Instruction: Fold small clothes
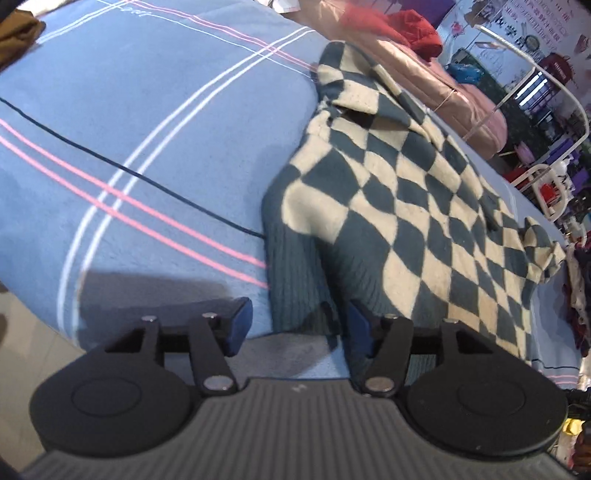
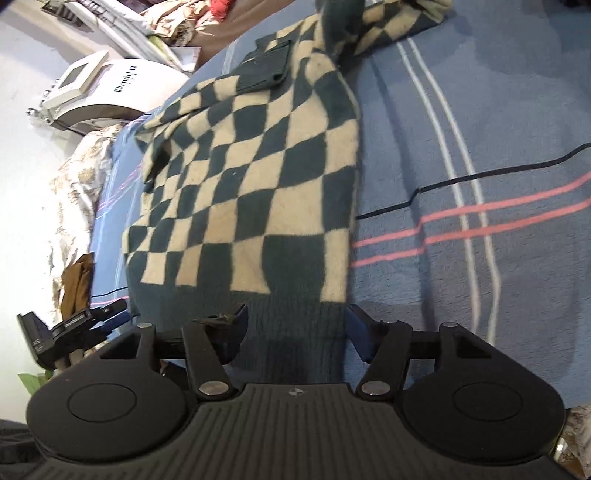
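Note:
A dark teal and cream checkered knit sweater (image 1: 406, 192) lies spread on a blue bed cover (image 1: 147, 129) with pink and white stripes. Its dark ribbed hem (image 1: 295, 288) points toward my left gripper (image 1: 299, 323), which is open just above the cover; the hem's corner lies between the blue pads (image 1: 240, 325) without being pinched. In the right wrist view the sweater (image 2: 251, 177) runs away from my right gripper (image 2: 297, 323). That gripper is wide open over the ribbed hem (image 2: 295, 332), which lies slack between its fingers. The left gripper (image 2: 107, 314) shows at the hem's far left corner.
A pink padded bundle (image 1: 443, 85) and red cloth (image 1: 417, 33) lie beyond the sweater. A white machine (image 2: 110, 88) stands past the bed's edge, beside floral bedding (image 2: 74, 177). A brown garment (image 2: 75, 284) hangs at the bed's edge. A white rail (image 1: 554, 74) borders the far side.

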The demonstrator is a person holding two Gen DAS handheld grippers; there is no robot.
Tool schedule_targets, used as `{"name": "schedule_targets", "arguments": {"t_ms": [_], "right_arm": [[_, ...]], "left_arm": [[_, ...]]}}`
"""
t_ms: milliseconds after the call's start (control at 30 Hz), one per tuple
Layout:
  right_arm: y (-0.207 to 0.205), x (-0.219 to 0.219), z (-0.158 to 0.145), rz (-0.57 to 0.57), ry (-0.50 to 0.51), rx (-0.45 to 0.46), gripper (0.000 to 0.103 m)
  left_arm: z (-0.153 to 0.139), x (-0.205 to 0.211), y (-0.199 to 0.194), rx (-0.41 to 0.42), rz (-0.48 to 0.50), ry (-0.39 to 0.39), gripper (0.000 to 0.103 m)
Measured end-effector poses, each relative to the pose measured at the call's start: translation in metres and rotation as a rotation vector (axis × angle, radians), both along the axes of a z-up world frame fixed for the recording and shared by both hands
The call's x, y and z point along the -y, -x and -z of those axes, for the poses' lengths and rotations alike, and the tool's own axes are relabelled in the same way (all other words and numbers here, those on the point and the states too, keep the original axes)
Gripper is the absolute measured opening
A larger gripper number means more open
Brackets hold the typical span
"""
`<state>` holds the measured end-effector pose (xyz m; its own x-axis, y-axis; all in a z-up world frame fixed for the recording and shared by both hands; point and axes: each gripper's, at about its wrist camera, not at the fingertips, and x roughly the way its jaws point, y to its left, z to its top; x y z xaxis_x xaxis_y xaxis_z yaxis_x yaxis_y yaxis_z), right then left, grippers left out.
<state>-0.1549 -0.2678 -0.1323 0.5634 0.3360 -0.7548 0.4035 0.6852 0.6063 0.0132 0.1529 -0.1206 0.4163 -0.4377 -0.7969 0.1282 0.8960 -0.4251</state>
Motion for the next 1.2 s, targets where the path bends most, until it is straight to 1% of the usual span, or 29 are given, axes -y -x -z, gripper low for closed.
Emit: {"name": "schedule_targets", "arguments": {"t_ms": [67, 100, 133, 167, 200, 233, 267, 367, 433, 500, 567, 600, 667, 700, 733, 800, 833, 900, 933, 1000, 1033, 1067, 1100, 1133, 1167, 1200], "right_arm": [[-0.001, -0.003, 0.001, 0.007, -0.021, -0.014, 0.099], [-0.001, -0.003, 0.001, 0.016, -0.017, -0.022, 0.099], [-0.001, -0.004, 0.001, 0.02, -0.009, -0.027, 0.099], [0.0, -0.004, 0.002, 0.021, -0.005, -0.022, 0.099], [0.001, -0.003, 0.003, 0.029, -0.009, -0.015, 0.099], [0.002, -0.003, 0.005, 0.042, -0.018, -0.014, 0.099], [0.003, -0.004, 0.007, 0.053, -0.031, -0.013, 0.099], [0.007, -0.005, 0.007, 0.062, -0.031, -0.013, 0.093], [0.008, -0.005, 0.006, 0.048, -0.032, -0.017, 0.093], [0.009, -0.006, 0.008, 0.044, -0.037, -0.033, 0.094], [0.009, -0.008, 0.01, 0.035, -0.043, -0.038, 0.095], [0.009, -0.009, 0.012, 0.03, -0.047, -0.043, 0.095], [0.007, -0.011, 0.017, 0.032, -0.055, -0.059, 0.097], [0.007, -0.012, 0.019, 0.035, -0.058, -0.062, 0.098], [0.008, -0.014, 0.02, 0.036, -0.058, -0.062, 0.098], [0.009, -0.017, 0.022, 0.04, -0.048, -0.065, 0.1], [0.009, -0.017, 0.023, 0.045, -0.045, -0.065, 0.102], [0.008, -0.019, 0.023, 0.045, -0.048, -0.065, 0.103], [0.006, -0.02, 0.021, 0.046, -0.04, -0.072, 0.103], [0.001, -0.026, 0.01, 0.032, 0.038, -0.092, 0.103], [0.0, -0.03, 0.001, 0.025, 0.11, -0.07, 0.103], [0.001, -0.036, -0.009, 0.021, 0.205, -0.029, 0.103], [0.002, -0.042, -0.02, 0.015, 0.297, 0.023, 0.103], [0.004, -0.047, -0.028, 0.008, 0.367, 0.078, 0.103], [0.005, -0.051, -0.035, -0.002, 0.412, 0.132, 0.103], [0.005, -0.053, -0.037, -0.011, 0.407, 0.175, 0.103]], "left_arm": [[0.005, 0.006, -0.001, -0.001, -0.004, 0.019, 0.052], [0.006, 0.013, 0.0, 0.008, 0.014, 0.023, 0.039], [0.006, 0.02, -0.001, 0.012, 0.045, 0.013, 0.02], [0.008, 0.028, -0.001, 0.008, 0.067, -0.006, 0.014], [0.009, 0.032, 0.0, 0.009, 0.061, -0.022, 0.012], [0.008, 0.033, 0.001, 0.016, 0.049, -0.023, 0.007], [0.005, 0.031, 0.002, 0.024, 0.044, -0.021, 0.005], [-0.016, 0.015, 0.004, 0.068, 0.017, -0.045, 0.004], [-0.036, -0.005, 0.006, 0.11, -0.014, -0.091, 0.004], [-0.047, -0.025, 0.005, 0.099, -0.037, -0.128, 0.005], [-0.047, -0.046, 0.003, 0.061, -0.072, -0.118, 0.006], [-0.044, -0.051, 0.003, 0.042, -0.087, -0.126, 0.008], [-0.035, -0.054, 0.003, 0.019, -0.109, -0.191, 0.028], [-0.031, -0.053, 0.003, 0.011, -0.12, -0.212, 0.057], [-0.029, -0.051, 0.004, 0.014, -0.137, -0.223, 0.077], [-0.029, -0.042, 0.008, 0.048, -0.152, -0.205, 0.092], [-0.032, -0.034, 0.009, 0.067, -0.141, -0.186, 0.096], [-0.038, -0.012, 0.011, 0.103, -0.099, -0.143, 0.102], [-0.04, 0.002, 0.011, 0.117, -0.065, -0.126, 0.103], [-0.042, 0.035, 0.012, 0.129, 0.028, -0.113, 0.103], [-0.041, 0.054, 0.011, 0.122, 0.085, -0.128, 0.103], [-0.04, 0.071, 0.01, 0.119, 0.13, -0.15, 0.103], [-0.037, 0.089, 0.009, 0.131, 0.175, -0.18, 0.103], [-0.035, 0.106, 0.01, 0.152, 0.207, -0.212, 0.103], [-0.032, 0.121, 0.012, 0.173, 0.232, -0.246, 0.103], [-0.03, 0.134, 0.014, 0.193, 0.254, -0.263, 0.103]]}}
